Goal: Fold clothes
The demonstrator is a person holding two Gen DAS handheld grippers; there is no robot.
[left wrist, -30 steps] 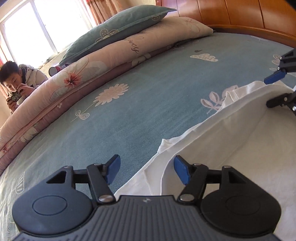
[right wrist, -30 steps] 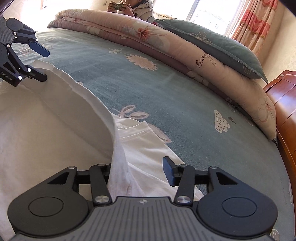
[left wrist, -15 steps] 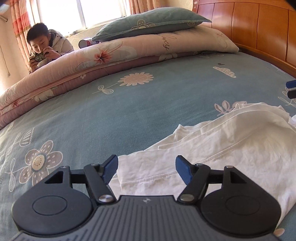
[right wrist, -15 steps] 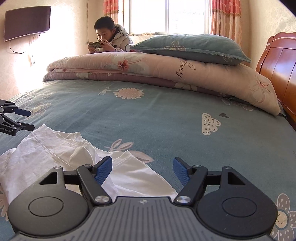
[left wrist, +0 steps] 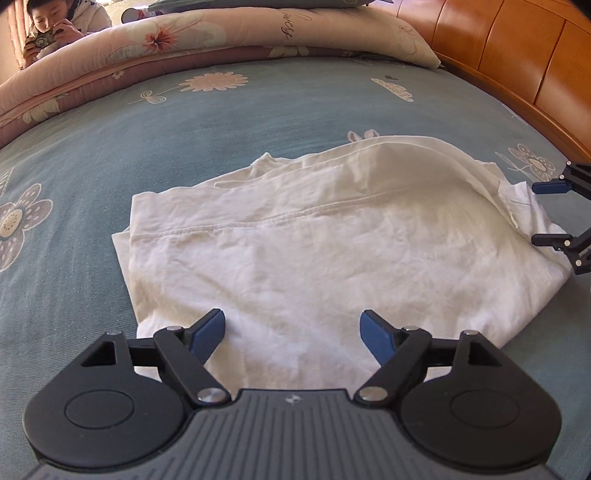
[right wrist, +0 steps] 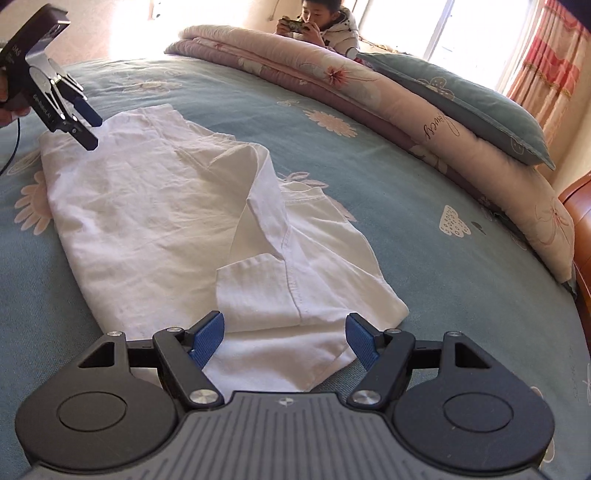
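A white garment (left wrist: 332,240) lies folded over on the blue flowered bedsheet (left wrist: 221,140), with a hem running across its top layer. My left gripper (left wrist: 293,328) hovers over the garment's near edge. Its jaws are opening, and the blue pads touch no cloth. The right wrist view shows this gripper (right wrist: 95,133) above the garment's far left corner. My right gripper (right wrist: 284,328) stands open over the opposite end of the garment (right wrist: 166,206), where a folded sleeve and seam lie; it grips nothing. It shows open at the right edge (left wrist: 535,214) of the left wrist view.
A rolled pink floral quilt (right wrist: 406,110) with a green pillow (right wrist: 461,103) on it lies along the far side of the bed. A person (right wrist: 325,22) with a phone sits behind it. A wooden headboard (left wrist: 517,55) borders the bed, and curtains (right wrist: 546,62) hang by the window.
The garment, which billowed up between the grippers a second ago, now lies flat and folded on the bed. Both grippers have drawn back from it, with their jaws wider.
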